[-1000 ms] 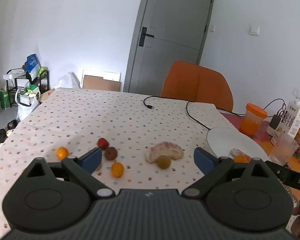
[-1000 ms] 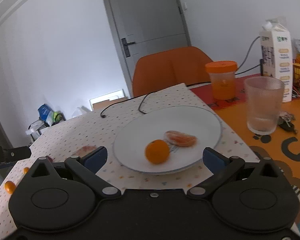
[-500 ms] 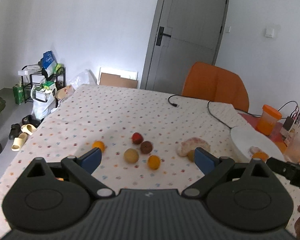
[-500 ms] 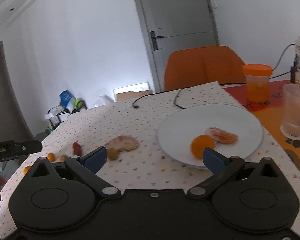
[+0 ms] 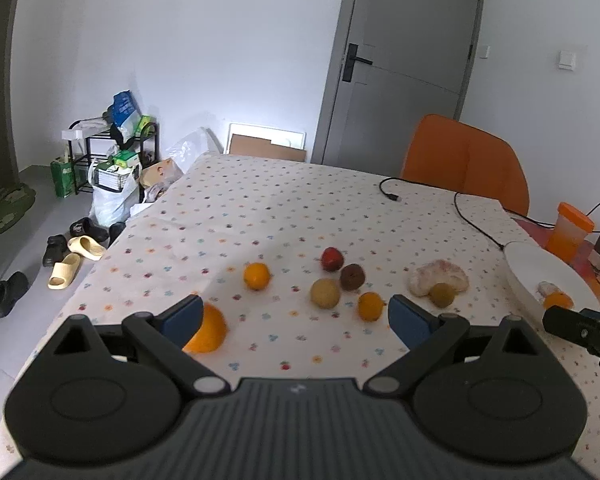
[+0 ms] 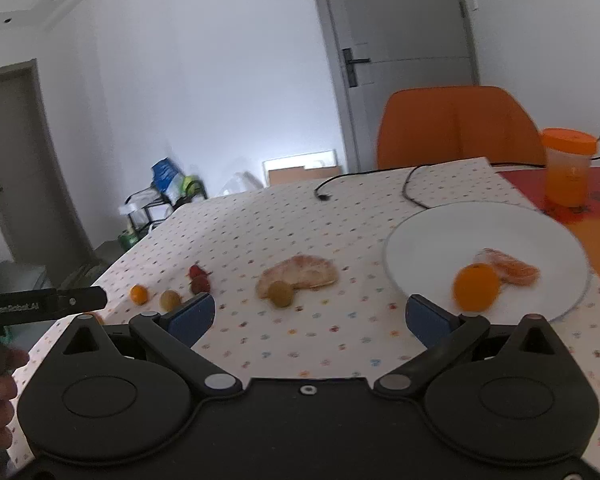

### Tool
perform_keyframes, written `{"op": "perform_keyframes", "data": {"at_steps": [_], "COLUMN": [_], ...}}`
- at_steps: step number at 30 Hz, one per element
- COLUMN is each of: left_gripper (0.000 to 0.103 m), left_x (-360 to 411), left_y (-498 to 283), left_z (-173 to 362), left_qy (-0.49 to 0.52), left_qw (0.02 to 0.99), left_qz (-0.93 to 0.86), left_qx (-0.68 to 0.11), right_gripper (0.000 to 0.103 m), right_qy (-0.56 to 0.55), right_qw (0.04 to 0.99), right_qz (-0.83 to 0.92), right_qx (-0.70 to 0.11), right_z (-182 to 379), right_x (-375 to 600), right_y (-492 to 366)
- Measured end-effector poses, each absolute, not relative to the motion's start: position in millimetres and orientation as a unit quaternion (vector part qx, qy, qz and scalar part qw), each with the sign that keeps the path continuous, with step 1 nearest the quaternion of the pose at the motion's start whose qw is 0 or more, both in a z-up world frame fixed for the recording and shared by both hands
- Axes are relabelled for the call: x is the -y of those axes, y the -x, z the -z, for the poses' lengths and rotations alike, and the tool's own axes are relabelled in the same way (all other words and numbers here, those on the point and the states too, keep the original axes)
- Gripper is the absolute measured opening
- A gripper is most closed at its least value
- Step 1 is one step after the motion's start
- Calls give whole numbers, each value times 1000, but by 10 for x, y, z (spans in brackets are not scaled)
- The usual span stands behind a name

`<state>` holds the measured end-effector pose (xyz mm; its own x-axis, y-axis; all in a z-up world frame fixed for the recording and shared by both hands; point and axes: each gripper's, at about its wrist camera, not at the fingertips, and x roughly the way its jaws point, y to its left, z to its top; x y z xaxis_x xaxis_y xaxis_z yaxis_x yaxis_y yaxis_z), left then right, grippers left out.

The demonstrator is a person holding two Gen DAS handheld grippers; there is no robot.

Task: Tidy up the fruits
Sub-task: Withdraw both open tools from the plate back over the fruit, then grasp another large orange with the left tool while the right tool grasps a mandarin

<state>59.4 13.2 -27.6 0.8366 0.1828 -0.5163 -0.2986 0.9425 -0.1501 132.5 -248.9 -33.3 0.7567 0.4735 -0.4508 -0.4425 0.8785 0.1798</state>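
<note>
Both tongs, left (image 5: 296,316) and right (image 6: 308,316), spread wide and empty, fruit scattered on dotted tablecloth (image 5: 260,216), white plate (image 6: 440,232) nearby

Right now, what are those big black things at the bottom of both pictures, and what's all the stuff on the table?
They are two grabbing tools a person holds, one per hand, each with a camera looking along its two blue-tipped fingers. One picture is from the left gripper, the other from the right gripper. Both are open and hold nothing. On the dotted tablecloth lie small fruits and a peeled citrus piece. The white plate holds a small orange and orange segments.
</note>
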Motion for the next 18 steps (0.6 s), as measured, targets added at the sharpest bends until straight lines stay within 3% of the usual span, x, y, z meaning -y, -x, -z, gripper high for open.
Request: {"op": "perform_keyframes", "data": {"at_steps": [18], "left_gripper": [94], "left_x": [-614], "left_y": [-366], "left_z": [491], "left_qy": [164], "left_qw": [951], "left_qz": [-125], "left_qx": [-230], "right_gripper": [103], "right_qy": [-2], "right_qw": [921], "right_qz": [-295], "right_qx": [-254], "right_z": [442], "right_x": [2043], "right_y": [-1331]}}
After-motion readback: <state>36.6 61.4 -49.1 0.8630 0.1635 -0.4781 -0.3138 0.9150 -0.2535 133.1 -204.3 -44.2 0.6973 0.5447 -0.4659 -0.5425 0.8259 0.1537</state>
